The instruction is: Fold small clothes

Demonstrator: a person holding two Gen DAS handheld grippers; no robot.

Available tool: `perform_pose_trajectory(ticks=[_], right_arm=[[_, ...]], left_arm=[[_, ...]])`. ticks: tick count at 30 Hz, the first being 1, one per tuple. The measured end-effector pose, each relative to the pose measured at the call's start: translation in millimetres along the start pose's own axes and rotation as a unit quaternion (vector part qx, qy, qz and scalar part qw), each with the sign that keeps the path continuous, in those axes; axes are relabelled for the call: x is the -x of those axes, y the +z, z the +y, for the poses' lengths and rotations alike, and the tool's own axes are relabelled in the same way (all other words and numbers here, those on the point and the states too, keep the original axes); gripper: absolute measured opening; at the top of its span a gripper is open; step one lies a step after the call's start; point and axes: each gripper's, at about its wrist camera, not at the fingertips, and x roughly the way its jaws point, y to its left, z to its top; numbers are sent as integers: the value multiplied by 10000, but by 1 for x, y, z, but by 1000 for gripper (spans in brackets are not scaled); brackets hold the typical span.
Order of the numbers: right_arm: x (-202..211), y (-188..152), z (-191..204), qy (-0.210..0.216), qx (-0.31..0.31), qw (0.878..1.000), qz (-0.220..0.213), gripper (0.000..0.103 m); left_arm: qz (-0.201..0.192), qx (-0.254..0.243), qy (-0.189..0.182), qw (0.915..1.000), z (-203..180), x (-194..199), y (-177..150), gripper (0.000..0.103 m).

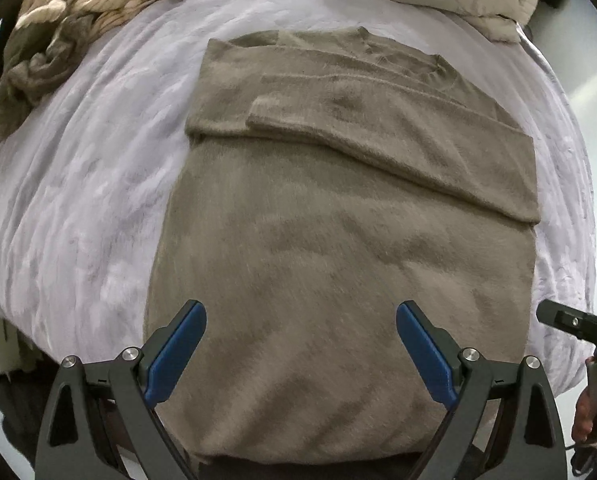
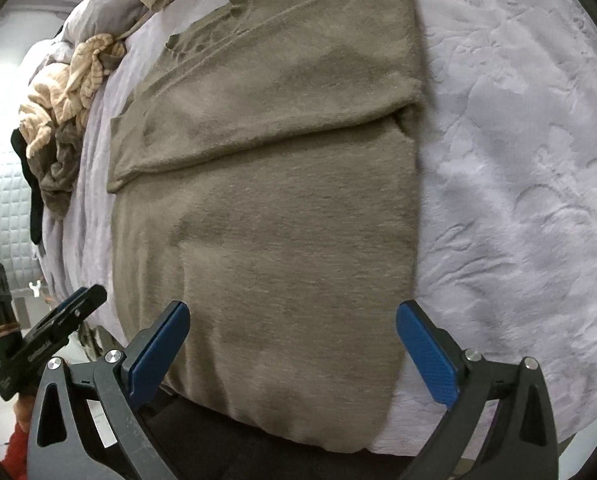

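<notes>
On the lilac bedspread [image 1: 78,184], one taupe sweater [image 1: 338,280] is laid flat, both sleeves folded across its chest. Two grippers are held at its hem — left gripper [image 1: 301,354] and right gripper [image 2: 292,354], jaws spread apart, nothing gripped. One heap of clothes [image 1: 70,32] is seen at 10 o'clock.

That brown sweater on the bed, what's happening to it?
A person with a gripper in each hand is folding it. The brown sweater lies flat on the lilac bedspread, sleeves already folded across its chest. The left gripper and right gripper are both open above its bottom hem, holding nothing. Other clothes wait in a pile.
</notes>
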Motion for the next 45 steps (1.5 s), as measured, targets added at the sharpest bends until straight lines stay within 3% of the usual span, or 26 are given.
perform_pose_trajectory(ticks=[11, 16, 26, 36, 45], right_arm=[[-4, -24, 5, -28, -92, 9999, -90, 103], [-14, -57, 14, -52, -209, 9993, -314, 103], [-44, -131, 16, -99, -695, 9975, -95, 103], [-68, -184, -14, -60, -886, 9960, 78, 103], [-100, -188, -34, 198, -729, 9971, -34, 103]], left_arm=[[41, -265, -5, 9996, 7, 0, -28, 96], [134, -277, -161, 9994, 30, -8, -49, 96], [360, -130, -218, 9990, 98, -21, -108, 96], [556, -142, -850, 9947, 125, -53, -143, 96], [775, -44, -1140, 9904, 131, -80, -158, 96]])
